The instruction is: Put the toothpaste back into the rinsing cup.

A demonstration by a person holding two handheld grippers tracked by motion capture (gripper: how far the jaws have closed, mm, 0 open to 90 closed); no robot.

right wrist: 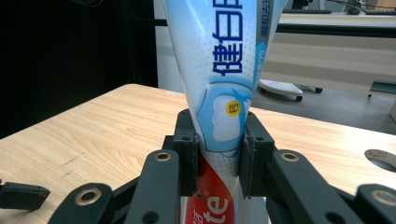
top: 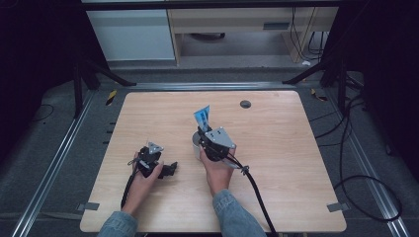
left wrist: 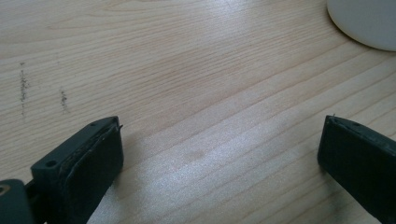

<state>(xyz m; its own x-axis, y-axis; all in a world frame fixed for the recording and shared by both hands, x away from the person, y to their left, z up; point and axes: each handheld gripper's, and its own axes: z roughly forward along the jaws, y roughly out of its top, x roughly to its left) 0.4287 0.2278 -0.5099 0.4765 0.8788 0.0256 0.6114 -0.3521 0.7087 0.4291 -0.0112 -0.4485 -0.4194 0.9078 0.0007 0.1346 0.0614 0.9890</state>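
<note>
High view: right gripper (top: 204,132) clamped an upright tube (top: 202,117) near the table (top: 276,148) centre, above a white cup (top: 196,146); left gripper (top: 170,169) lay low, left of the cup.
Left gripper view: jaws wide apart over bare wood.
Right gripper view: the tube (right wrist: 219,70) carried blue Chinese characters, "健白" legible.

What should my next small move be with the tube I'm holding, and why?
Probably lower the toothpaste tube straight down toward the white cup. The right gripper clamps it upright just above the cup, and the left gripper rests open on the table, clear.
</note>
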